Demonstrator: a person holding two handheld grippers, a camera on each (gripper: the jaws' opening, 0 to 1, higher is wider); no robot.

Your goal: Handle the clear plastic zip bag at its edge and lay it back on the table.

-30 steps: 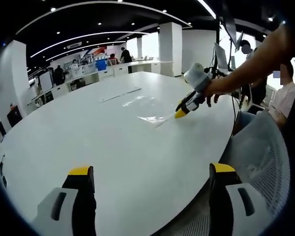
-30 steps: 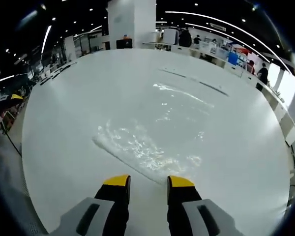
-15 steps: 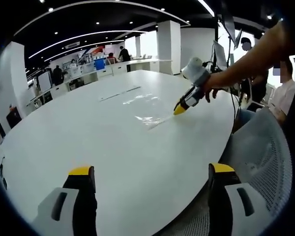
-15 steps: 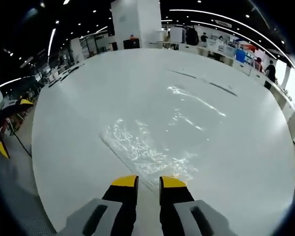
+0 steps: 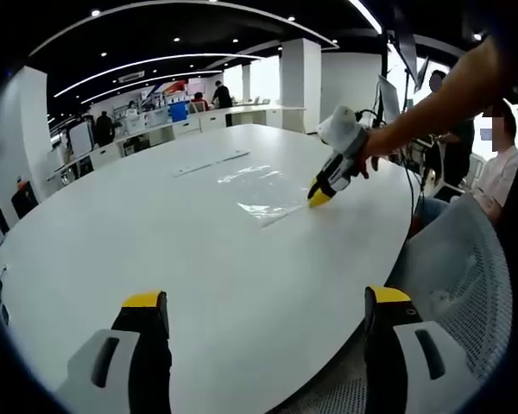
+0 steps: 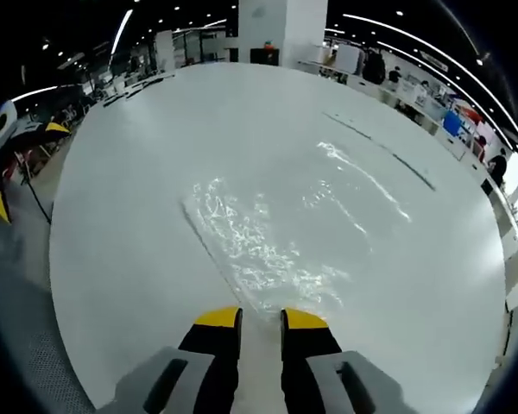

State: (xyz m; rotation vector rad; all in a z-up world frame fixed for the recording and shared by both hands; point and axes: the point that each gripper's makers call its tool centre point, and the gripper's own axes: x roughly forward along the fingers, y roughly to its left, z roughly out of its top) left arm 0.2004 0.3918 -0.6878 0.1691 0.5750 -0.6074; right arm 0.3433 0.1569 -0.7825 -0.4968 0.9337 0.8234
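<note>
Your right hand-held gripper (image 6: 261,317) has its jaws nearly pressed together at the near edge of the bag (image 6: 268,241); whether they pinch the edge, you cannot tell. The bag lies flat on the white bench (image 6: 138,172), stretching away from the tips. Your left hand-held gripper (image 5: 263,302) is spread wide, well apart from the bag.

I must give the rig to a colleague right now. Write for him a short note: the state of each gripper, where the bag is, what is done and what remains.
Left gripper: open, jaws wide apart, at the near table edge, holding nothing.
Right gripper: jaws nearly together at the near edge of the clear zip bag; an actual pinch cannot be confirmed.
The bag lies mostly flat on the white table.
Done: its edge is reached.
Left: lay the edge down, release, withdraw.
</note>
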